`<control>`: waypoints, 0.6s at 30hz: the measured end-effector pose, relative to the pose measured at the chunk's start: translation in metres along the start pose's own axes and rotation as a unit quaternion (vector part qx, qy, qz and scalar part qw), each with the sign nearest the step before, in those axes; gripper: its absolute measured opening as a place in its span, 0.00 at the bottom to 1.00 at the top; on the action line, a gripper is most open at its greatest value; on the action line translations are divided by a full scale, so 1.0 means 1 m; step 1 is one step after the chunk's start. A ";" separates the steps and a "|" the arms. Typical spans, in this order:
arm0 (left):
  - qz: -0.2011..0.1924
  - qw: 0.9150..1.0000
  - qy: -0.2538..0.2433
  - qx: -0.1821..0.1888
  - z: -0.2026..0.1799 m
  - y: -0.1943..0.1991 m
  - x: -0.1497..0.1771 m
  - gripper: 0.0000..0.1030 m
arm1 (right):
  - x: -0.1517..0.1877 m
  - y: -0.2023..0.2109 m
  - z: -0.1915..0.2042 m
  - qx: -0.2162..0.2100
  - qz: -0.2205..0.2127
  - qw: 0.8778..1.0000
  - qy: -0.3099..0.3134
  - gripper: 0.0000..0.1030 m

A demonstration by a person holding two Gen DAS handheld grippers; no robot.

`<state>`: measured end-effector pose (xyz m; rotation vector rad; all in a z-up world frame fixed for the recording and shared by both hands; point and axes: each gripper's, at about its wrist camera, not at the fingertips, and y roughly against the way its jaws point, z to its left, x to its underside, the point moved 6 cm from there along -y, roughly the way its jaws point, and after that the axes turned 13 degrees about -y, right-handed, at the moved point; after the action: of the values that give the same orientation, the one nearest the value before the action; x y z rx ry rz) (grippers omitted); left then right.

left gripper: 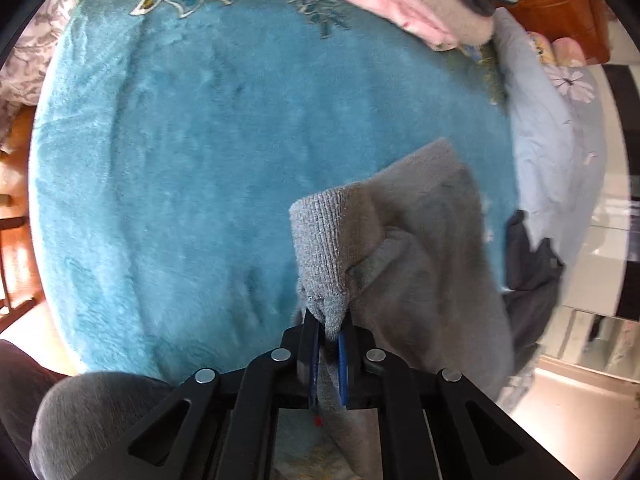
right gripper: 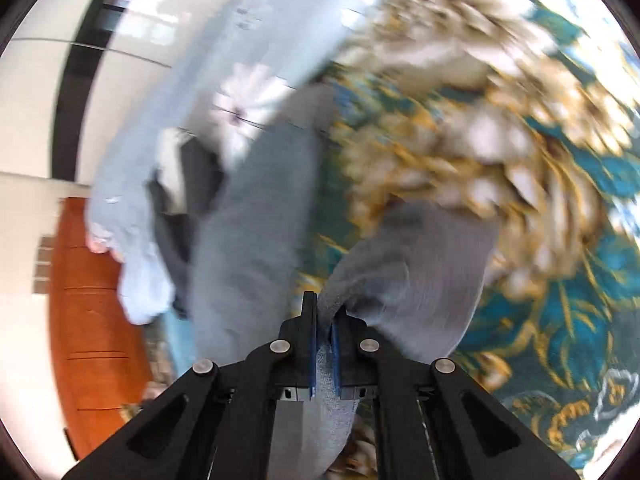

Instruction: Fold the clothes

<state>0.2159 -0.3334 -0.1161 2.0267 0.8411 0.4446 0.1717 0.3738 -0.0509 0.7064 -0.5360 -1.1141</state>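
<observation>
A grey knit garment [left gripper: 404, 248] hangs over a teal plush blanket [left gripper: 200, 160] on a bed. My left gripper [left gripper: 330, 334] is shut on its ribbed cuff and holds it up; the cloth drapes to the right. In the right wrist view my right gripper [right gripper: 325, 320] is shut on another ribbed edge of the same grey garment [right gripper: 420, 272], with a long grey part [right gripper: 248, 248] hanging to the left. That view is blurred by motion.
A stack of folded clothes [left gripper: 400, 4] in pink, beige and dark grey lies at the far edge. A pale blue floral quilt [left gripper: 560, 120] and a dark garment [left gripper: 528, 272] lie at the right. Orange wooden furniture [right gripper: 92, 320] stands beside the bed.
</observation>
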 end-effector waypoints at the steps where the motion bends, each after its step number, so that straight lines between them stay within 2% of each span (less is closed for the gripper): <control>1: -0.003 1.000 -0.001 0.015 -0.010 0.007 -0.009 0.07 | -0.005 -0.002 0.012 -0.007 -0.002 1.000 0.005 0.06; 5: -0.010 0.997 0.007 0.078 -0.054 0.035 -0.039 0.07 | -0.026 -0.019 0.059 -0.026 -0.007 1.000 0.009 0.06; 8: -0.009 0.995 0.018 0.100 -0.098 0.016 -0.077 0.07 | -0.044 -0.039 0.093 -0.034 -0.010 0.999 0.002 0.06; 11: -0.002 0.996 0.024 0.080 -0.113 0.004 -0.096 0.07 | -0.065 -0.064 0.116 -0.015 -0.016 1.000 0.000 0.06; 14: 0.003 0.996 0.042 0.082 -0.108 -0.025 -0.105 0.07 | -0.085 -0.093 0.134 0.001 -0.017 1.000 -0.013 0.06; 16: 0.005 0.997 0.037 0.063 -0.103 -0.031 -0.108 0.07 | -0.091 -0.112 0.139 0.017 -0.015 1.000 -0.016 0.06; 18: 0.004 0.999 0.022 0.024 -0.104 -0.040 -0.112 0.08 | -0.095 -0.131 0.144 0.039 -0.012 0.999 -0.008 0.06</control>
<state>0.0598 -0.3357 -0.0915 2.0716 0.8779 0.4784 -0.0441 0.3929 -0.0558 0.7731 -0.5880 -1.1273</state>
